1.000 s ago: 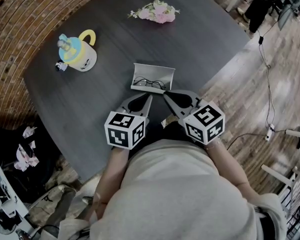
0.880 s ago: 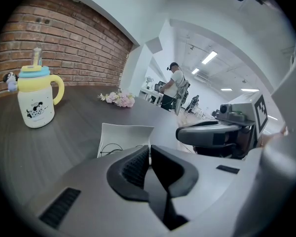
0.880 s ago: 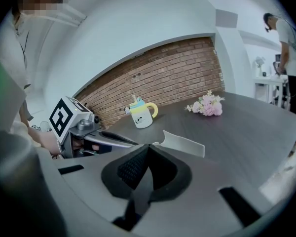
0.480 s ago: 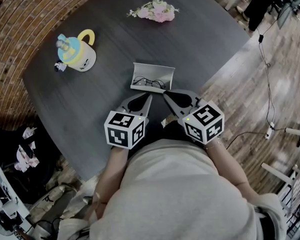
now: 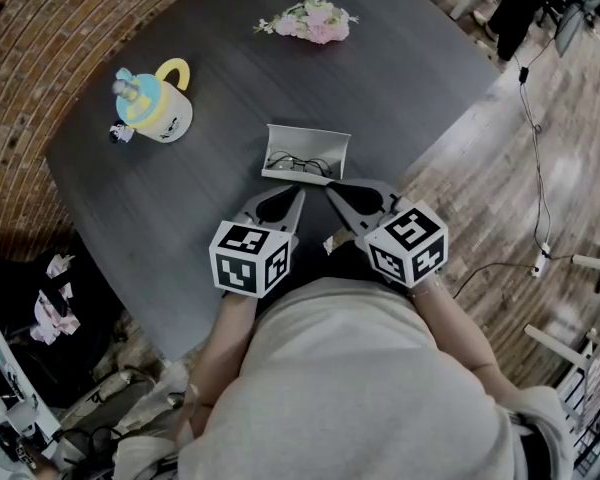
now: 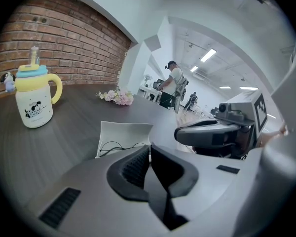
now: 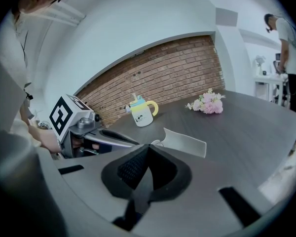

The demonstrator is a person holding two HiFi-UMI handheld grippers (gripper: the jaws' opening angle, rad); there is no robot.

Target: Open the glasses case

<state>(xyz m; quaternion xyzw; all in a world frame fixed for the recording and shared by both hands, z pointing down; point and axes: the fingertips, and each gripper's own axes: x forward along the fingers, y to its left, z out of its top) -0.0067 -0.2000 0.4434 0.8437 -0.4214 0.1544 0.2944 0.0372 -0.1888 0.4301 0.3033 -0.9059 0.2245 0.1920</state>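
A white glasses case [image 5: 306, 154] lies open on the dark table [image 5: 240, 88], its lid standing up at the far side and thin black-framed glasses [image 5: 298, 165] inside. The left gripper view shows the case [image 6: 124, 134] just beyond the jaws, and the right gripper view shows its lid [image 7: 184, 141]. My left gripper [image 5: 298, 194] is shut and empty, its tips just short of the case's near edge. My right gripper [image 5: 330, 187] is shut and empty too, close beside the left one at the case's near right corner.
A yellow and white sippy cup with a blue lid [image 5: 157, 103] stands at the table's left. A small bunch of pink flowers [image 5: 310, 23] lies at the far side. The table edge runs diagonally to the right, with wooden floor [image 5: 520, 168] and cables beyond.
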